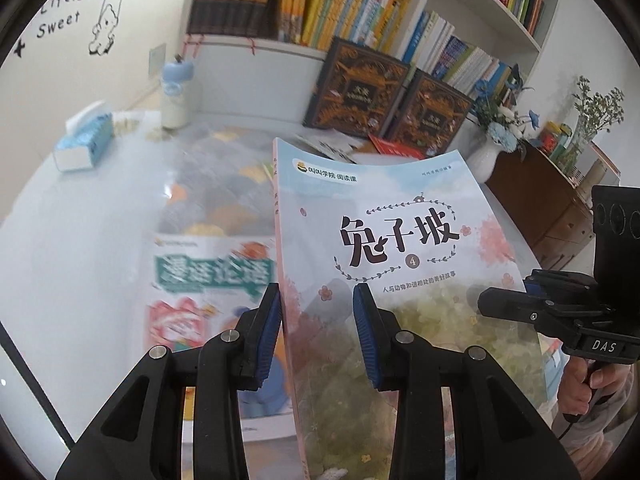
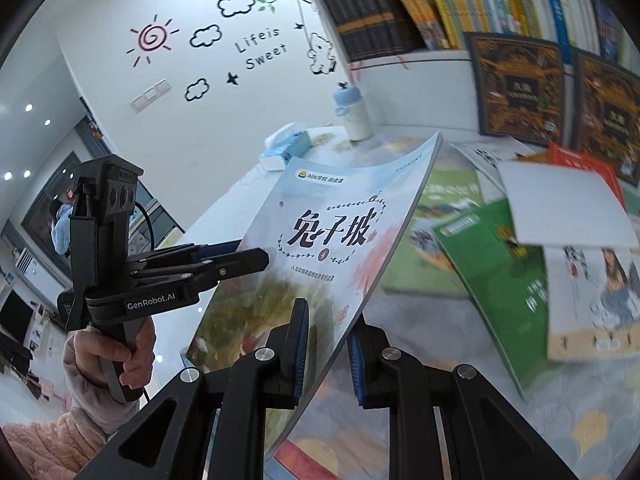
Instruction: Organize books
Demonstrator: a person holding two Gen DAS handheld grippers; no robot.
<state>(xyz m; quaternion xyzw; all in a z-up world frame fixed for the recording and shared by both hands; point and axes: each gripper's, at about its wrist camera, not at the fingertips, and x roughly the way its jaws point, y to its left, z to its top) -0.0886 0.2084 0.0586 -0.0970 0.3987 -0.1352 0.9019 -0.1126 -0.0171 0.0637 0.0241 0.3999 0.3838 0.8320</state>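
The left gripper (image 1: 316,320) and right gripper (image 2: 326,344) both pinch the pale-blue paperback (image 1: 384,232), one at each side edge. The book is held tilted above the table (image 1: 60,248).

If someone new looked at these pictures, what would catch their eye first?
First, the pale blue book lifted above the table and held from both sides: the left gripper on one edge, the right gripper on the other. Behind it, packed shelves rise, with two dark ornate books leaning at their foot. More books lie scattered flat on the table, among them a green book to the right.
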